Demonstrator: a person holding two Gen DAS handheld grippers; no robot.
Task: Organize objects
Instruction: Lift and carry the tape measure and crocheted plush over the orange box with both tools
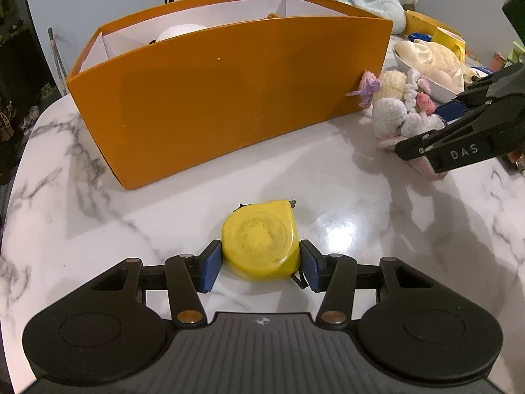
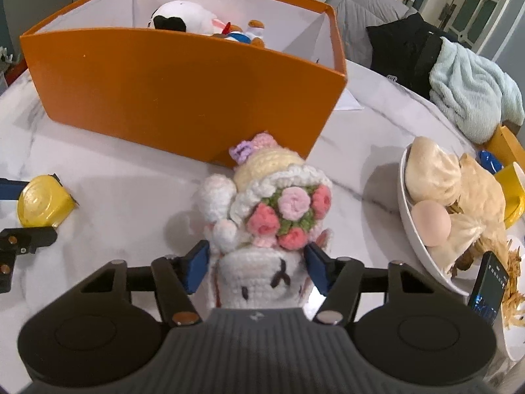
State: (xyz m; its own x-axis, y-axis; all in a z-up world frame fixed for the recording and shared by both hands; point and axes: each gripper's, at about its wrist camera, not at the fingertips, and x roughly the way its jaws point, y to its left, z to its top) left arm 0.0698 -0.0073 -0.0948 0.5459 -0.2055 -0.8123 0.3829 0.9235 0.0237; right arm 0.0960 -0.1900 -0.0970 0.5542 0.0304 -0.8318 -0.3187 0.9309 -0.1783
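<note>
A yellow tape measure [image 1: 261, 239] — hard plastic, a rounded case with one squared corner and a worn disc on its upper face — lies flat on the marble table [image 1: 344, 197], just in front of the orange box [image 1: 229, 98]. The left gripper [image 1: 261, 262] has its blue pads [image 1: 210, 269] pressed to both sides of the case, clamped on it. A thin black loop trails from the case beside the right pad.

To its right lies a crocheted doll [image 2: 262, 223], soft white yarn with a cream body, a lilac bow and a posy of pink and coral roses on green. Its stitched face sits between the right gripper's [image 2: 257, 267] blue pads [image 2: 197, 266], which meet the wool on both sides, clamped on the head. The doll's far end touches the box's near corner.

The box is smooth card, orange outside and white within, its long wall bowed by the lens. Inside lie a white-and-black plush [image 2: 178, 16] and a smaller toy in blue and brown [image 2: 244, 34].

Beyond the doll, a white oval dish [image 2: 415, 229] holds pleated steamed buns and a pale egg [image 2: 431, 223]. A fleecy pale-blue blanket [image 2: 472, 88] is heaped at the table's far edge, next to a black garment [image 2: 403, 52]. A dark phone [image 2: 489, 290] stands tilted by the dish.
</note>
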